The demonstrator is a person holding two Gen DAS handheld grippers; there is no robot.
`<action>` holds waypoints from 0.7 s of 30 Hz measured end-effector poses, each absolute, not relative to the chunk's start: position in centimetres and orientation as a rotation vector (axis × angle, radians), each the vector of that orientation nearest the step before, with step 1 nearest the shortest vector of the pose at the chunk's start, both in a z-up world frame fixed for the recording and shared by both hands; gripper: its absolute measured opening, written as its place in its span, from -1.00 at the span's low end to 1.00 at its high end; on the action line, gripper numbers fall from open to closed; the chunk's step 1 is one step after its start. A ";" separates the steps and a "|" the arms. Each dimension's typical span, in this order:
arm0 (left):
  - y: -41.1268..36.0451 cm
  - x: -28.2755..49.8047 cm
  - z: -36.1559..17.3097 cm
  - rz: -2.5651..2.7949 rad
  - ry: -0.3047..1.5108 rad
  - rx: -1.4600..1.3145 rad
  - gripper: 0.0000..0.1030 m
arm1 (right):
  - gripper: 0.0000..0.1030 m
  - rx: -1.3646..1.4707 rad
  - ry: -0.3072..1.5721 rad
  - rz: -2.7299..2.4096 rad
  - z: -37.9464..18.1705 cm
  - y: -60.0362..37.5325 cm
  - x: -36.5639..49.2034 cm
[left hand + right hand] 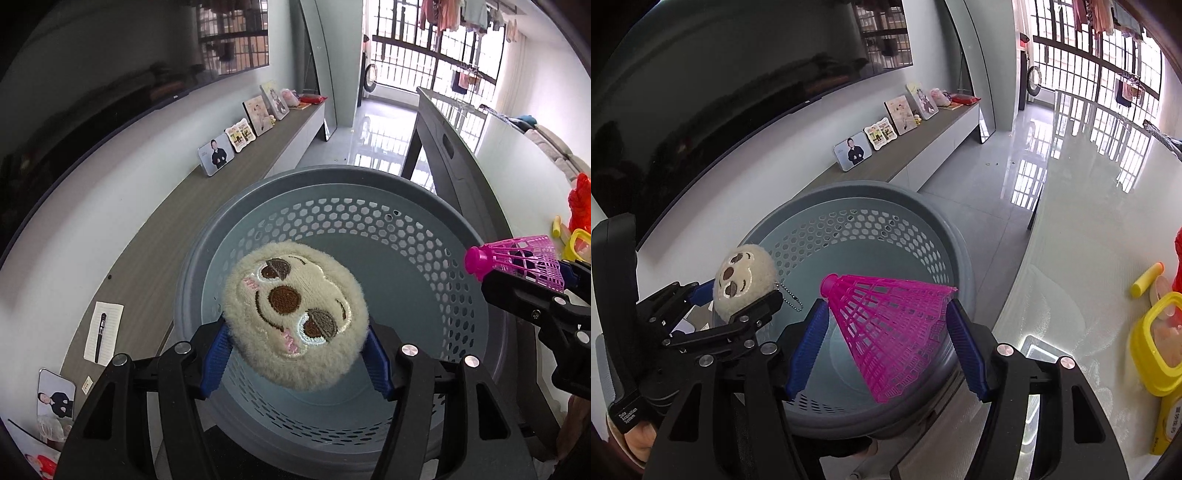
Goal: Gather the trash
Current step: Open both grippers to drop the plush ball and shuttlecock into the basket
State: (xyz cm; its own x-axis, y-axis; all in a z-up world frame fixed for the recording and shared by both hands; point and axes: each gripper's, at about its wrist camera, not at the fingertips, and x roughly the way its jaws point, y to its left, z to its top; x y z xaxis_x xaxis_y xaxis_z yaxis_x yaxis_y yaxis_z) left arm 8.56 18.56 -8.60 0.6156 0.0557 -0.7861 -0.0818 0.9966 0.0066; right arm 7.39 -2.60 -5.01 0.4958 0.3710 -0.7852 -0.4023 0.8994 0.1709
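A grey perforated basket (332, 177) stands right below both grippers. My left gripper (295, 332) is shut on a round cream plush sloth face (295, 314), its blue pads pressing into the fur on both sides, above the basket's inside. In the right wrist view the same plush (742, 273), with a bead chain hanging from it, sits in the left gripper (738, 295) over the basket's (871, 199) left rim. My right gripper (886, 306) is shut on a pink plastic shuttlecock (890, 325), cork end pointing up-left, over the basket's opening. That shuttlecock (517, 258) enters the left wrist view from the right.
A glossy white table (1089, 240) at right carries a yellow-lidded container (1156, 343), a yellow foam stick (1147, 278) and something red. Along the wall runs a low cabinet with photo frames (852, 150), a notepad with a pen (103, 332), and a dark TV above.
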 end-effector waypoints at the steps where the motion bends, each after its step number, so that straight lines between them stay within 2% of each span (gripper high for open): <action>1: 18.6 8.6 -8.6 0.079 0.906 -0.033 0.20 | 0.23 -0.037 0.943 0.468 -5.1 -2.5 7.4; 4: 18.4 8.4 -8.6 0.086 0.905 -0.027 0.23 | 0.31 -0.047 0.946 0.467 -5.1 -2.6 7.1; 7: 18.7 8.3 -8.5 0.094 0.902 -0.043 0.35 | 0.49 -0.056 0.937 0.462 -4.8 -2.7 6.5; 21: 19.0 7.7 -8.5 0.112 0.908 -0.055 0.42 | 0.49 -0.044 0.926 0.454 -4.6 -3.1 6.5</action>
State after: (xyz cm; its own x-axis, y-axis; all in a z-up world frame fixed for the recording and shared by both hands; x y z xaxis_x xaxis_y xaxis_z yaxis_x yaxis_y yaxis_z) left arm 7.73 19.00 -8.50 0.6101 0.0738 -0.7889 -0.1202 0.9927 -0.0001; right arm 6.48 -3.10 -4.56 0.5141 0.3587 -0.7791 -0.3957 0.9051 0.1556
